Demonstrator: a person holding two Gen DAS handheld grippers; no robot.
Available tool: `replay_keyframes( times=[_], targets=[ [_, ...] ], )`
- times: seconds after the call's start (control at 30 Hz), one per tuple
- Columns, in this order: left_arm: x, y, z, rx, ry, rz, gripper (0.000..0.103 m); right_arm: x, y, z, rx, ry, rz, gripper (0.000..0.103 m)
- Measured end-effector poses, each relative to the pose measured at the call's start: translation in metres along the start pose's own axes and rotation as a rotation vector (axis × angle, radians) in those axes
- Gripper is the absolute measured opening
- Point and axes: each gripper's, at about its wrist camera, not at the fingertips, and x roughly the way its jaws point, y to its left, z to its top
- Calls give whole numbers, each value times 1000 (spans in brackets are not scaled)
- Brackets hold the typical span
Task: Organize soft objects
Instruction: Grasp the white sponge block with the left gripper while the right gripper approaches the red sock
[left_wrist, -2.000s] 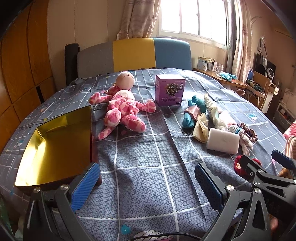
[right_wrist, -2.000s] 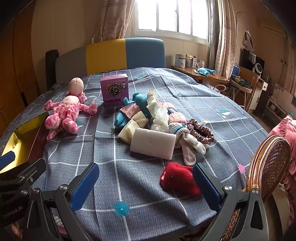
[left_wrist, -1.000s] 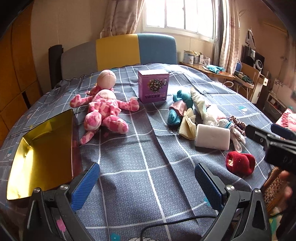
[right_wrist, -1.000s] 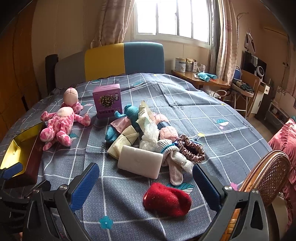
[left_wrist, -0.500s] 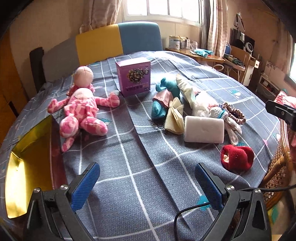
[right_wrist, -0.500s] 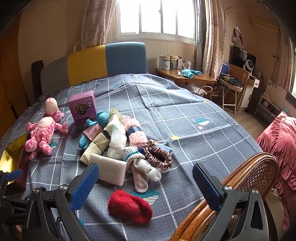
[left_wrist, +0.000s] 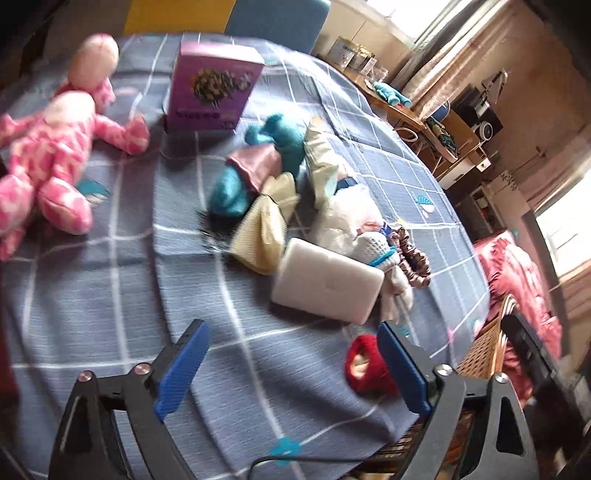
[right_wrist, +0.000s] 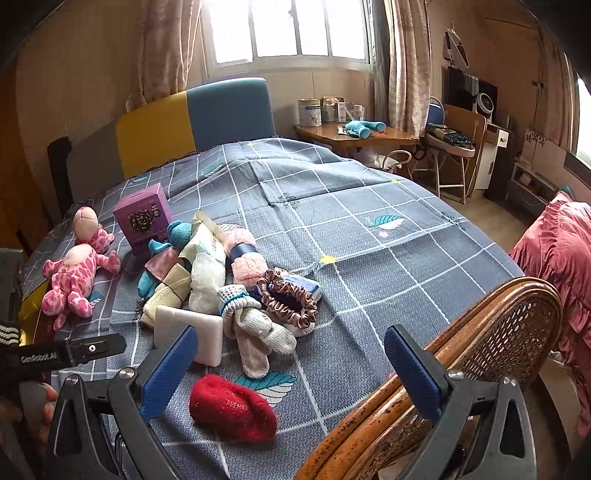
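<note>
A pile of soft things lies on the grey checked bedspread (right_wrist: 369, 236): a red sock (right_wrist: 231, 408) (left_wrist: 364, 365) nearest, a white foam block (left_wrist: 327, 284) (right_wrist: 188, 334), beige socks (right_wrist: 255, 338), a brown scrunchie (right_wrist: 288, 299), a teal toy (left_wrist: 273, 142). A pink doll (left_wrist: 55, 162) (right_wrist: 75, 273) lies to the left. My left gripper (left_wrist: 291, 373) is open and empty, above the bedspread just left of the red sock. My right gripper (right_wrist: 291, 365) is open and empty above the red sock.
A purple box (left_wrist: 210, 94) (right_wrist: 144, 218) stands behind the pile. A wicker chair back (right_wrist: 491, 354) rises at the bed's near right edge, under the right finger. A gold tray's edge (right_wrist: 31, 299) shows at far left. A desk (right_wrist: 354, 136) stands beyond the bed.
The left gripper has swung right and closer to the pile, so the gold tray has left its view. The right gripper has pulled back and right, over the wicker chair. Both stay open.
</note>
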Motion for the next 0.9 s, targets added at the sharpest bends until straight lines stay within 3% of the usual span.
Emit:
replay_keyframes(
  times=[0.1,0.2,0.6,0.77,0.83,0.9],
  targets=[
    [22,-3,7,-94,69,-77,80,4,-1,-4,2,11,6,103],
    [41,0,12,-225,128,-152,80,8,-2,-7,8,19,19,103],
    [76,-7,19,-439,146,-151,89,17,-6,-15,19,36,76,103],
    [75,10,19,-589,116,-171,89,17,-6,-16,21,35,92,103],
    [75,15,20,-628,113,-168,82,17,-5,-16,14,39,90,103],
    [74,18,21,-621,103,-148,56,17,-4,-16,9,41,90,103]
  ],
)
